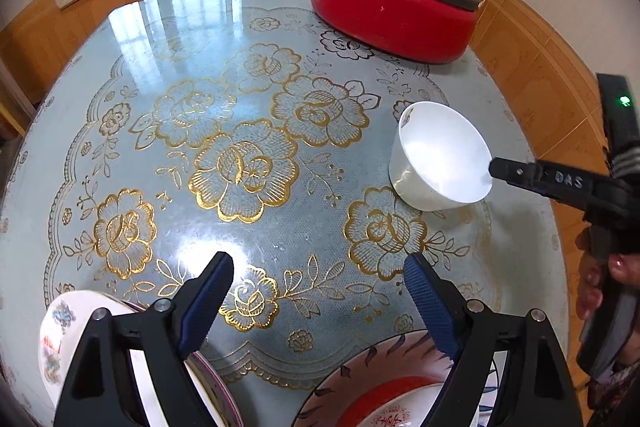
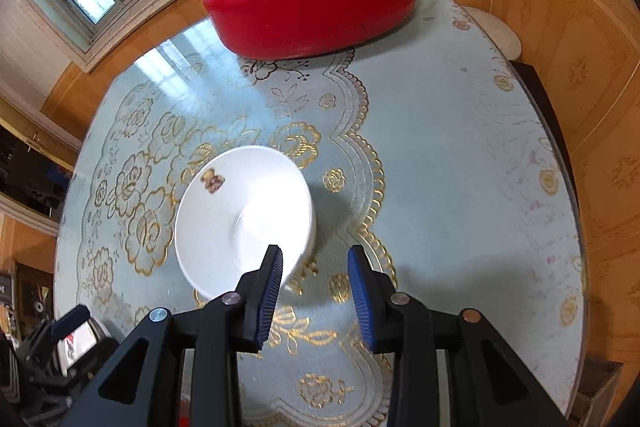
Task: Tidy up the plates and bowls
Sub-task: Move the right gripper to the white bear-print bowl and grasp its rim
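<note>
Here the right gripper [image 2: 315, 267] stands open at the rim of the white bowl [image 2: 244, 215], one finger inside, gripping nothing. The left gripper [image 1: 318, 277] is wide open and empty above the table [image 1: 200, 27].

Bowl [image 2: 244, 215] sits mid-desk [image 2: 460, 147], lidded pot [image 2: 308, 3] behind it at the far edge, plates [image 1: 384, 383] stacked up front.
</note>
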{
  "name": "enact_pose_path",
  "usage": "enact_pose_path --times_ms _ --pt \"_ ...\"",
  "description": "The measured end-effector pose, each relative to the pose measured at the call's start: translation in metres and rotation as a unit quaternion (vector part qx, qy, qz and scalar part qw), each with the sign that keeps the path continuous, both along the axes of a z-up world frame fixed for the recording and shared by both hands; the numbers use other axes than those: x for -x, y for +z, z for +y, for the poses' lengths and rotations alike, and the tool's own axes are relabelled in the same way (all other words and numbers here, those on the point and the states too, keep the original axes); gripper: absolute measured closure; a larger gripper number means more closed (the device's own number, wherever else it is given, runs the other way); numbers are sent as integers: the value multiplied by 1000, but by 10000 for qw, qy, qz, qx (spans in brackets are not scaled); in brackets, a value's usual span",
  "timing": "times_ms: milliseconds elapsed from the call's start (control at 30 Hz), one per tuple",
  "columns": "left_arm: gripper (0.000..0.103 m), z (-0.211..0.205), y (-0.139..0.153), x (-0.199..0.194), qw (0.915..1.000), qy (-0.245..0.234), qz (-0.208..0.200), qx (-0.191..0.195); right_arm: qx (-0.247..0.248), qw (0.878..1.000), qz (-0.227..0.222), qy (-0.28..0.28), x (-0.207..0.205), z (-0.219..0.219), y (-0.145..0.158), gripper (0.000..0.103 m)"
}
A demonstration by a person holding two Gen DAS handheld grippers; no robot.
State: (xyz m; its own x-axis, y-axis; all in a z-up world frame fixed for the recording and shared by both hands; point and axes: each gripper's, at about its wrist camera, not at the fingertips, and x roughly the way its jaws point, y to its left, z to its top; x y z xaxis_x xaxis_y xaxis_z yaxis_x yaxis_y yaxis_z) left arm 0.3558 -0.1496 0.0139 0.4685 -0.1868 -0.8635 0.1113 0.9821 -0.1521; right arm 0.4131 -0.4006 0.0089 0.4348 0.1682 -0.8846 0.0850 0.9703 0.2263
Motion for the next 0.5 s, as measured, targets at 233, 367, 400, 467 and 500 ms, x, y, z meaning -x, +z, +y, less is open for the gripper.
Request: enact_pose_path --times_ms 233,367,400,467,500 --pt "16 -5 1 -11 9999 -142 15 -25 -153 9992 362 -44 -28 4 -29 69" --pt "16 -14 1 -21 9997 -223 16 -52 -257 9987 448 23 -29 4 -43 71" --pt "16 -16 1 -23 9997 -241 25 -58 -309 9986 411 73 -28 5 -44 73" --pt "16 -22 0 -29 9996 -271 31 -79 -358 9983 435 153 -24 6 -46 77" --pt "16 -26 -1 -32 9995 -295 38 -93 -345 9982 457 177 -21 6 -47 81"
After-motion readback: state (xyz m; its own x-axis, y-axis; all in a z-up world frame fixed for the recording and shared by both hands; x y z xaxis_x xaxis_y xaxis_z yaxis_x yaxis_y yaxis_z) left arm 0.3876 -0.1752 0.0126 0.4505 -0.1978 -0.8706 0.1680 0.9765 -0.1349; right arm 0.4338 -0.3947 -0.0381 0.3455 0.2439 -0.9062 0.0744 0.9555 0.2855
